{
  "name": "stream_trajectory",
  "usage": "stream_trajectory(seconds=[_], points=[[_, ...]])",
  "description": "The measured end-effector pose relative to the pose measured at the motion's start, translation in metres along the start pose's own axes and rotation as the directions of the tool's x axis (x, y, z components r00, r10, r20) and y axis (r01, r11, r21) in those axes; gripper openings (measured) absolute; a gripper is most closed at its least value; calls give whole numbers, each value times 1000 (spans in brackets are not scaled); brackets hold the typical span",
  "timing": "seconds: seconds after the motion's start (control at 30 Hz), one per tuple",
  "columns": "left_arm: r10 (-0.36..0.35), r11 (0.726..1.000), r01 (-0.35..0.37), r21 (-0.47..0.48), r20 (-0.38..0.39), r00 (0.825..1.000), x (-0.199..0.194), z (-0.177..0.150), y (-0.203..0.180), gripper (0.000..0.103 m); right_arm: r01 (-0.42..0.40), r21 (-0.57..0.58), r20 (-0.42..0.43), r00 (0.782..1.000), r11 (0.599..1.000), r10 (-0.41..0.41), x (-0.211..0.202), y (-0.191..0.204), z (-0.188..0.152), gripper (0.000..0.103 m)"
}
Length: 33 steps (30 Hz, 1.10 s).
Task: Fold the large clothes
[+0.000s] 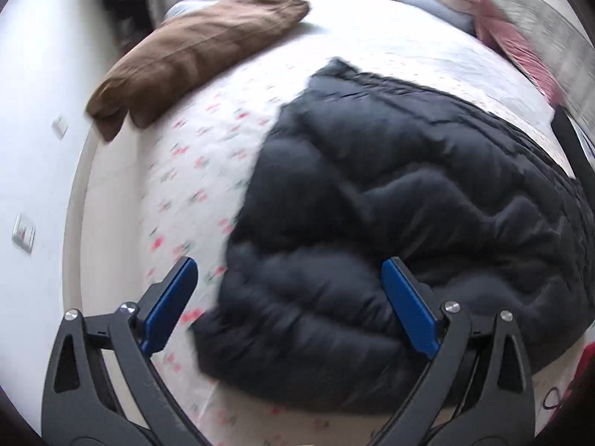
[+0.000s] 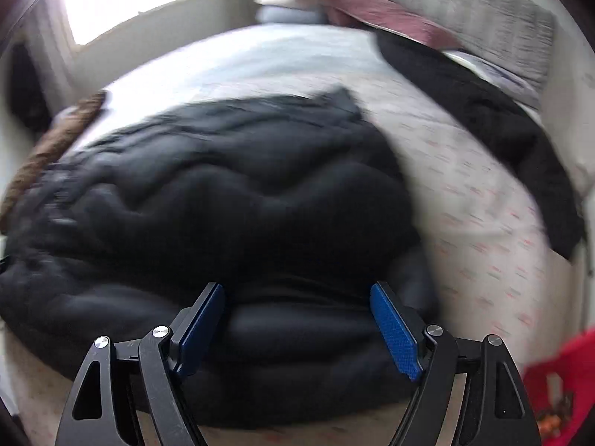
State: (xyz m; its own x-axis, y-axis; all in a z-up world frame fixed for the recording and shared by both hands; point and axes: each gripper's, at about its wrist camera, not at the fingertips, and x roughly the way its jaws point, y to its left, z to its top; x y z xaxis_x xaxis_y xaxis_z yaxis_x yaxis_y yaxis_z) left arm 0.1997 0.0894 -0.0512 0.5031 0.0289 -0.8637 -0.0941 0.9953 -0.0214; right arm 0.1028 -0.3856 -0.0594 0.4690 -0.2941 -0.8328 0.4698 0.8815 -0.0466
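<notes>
A dark navy puffer jacket [image 1: 390,204] lies in a bulky folded heap on the bed's white flower-print sheet [image 1: 193,171]. My left gripper [image 1: 290,275] hovers open above the jacket's near left edge, one blue pad [image 1: 174,297] over the sheet and the other over the jacket. In the right wrist view the same jacket [image 2: 223,204] fills the middle. My right gripper [image 2: 297,293] stands open over the jacket's near edge. A puffy fold bulges between its pads [image 2: 394,327] without being pinched. Both views are blurred by motion.
A folded brown garment [image 1: 193,55] lies at the bed's far left. Pink striped cloth [image 1: 513,37] and pale pillows [image 1: 438,7] sit by the grey headboard [image 2: 483,11]. A black garment [image 2: 502,122] sprawls on the right. A red object [image 2: 557,371] is at the lower right.
</notes>
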Motion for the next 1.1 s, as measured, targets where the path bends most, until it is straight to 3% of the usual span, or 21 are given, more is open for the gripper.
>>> stream_trajectory(seconds=[0.13,0.3,0.4,0.5,0.6,0.73,0.83,1.1], points=[[-30,1000,30,9,28,999,-31,-22,-16,99,27,35,55,998,999,-29,-33,1,-11,81],[-154,984,147,103,64,986,-63,-55,-62,99,-105,-71,187,975,992,116,-91,45,-34,82],[-164,975,145,168,107,981,-69,-82,-89,100,-149,-109,228,959,983,170,-107,70,-58,86],[-122,973,103,207,79,989,-59,-111,-108,101,-172,-150,180,964,974,198,-101,90,-78,87],[-134,961,133,243,-11,991,-50,-126,-117,101,-115,-208,134,980,971,145,-89,105,-83,87],[-102,963,97,250,7,995,-53,-131,-123,101,-129,-172,99,984,977,147,-77,105,-85,87],[-120,965,116,237,5,993,-60,-135,-128,101,-121,-130,83,988,984,133,-70,102,-90,87],[-140,969,112,221,118,983,-83,-147,-134,101,-97,-90,121,987,991,108,-75,94,-91,87]])
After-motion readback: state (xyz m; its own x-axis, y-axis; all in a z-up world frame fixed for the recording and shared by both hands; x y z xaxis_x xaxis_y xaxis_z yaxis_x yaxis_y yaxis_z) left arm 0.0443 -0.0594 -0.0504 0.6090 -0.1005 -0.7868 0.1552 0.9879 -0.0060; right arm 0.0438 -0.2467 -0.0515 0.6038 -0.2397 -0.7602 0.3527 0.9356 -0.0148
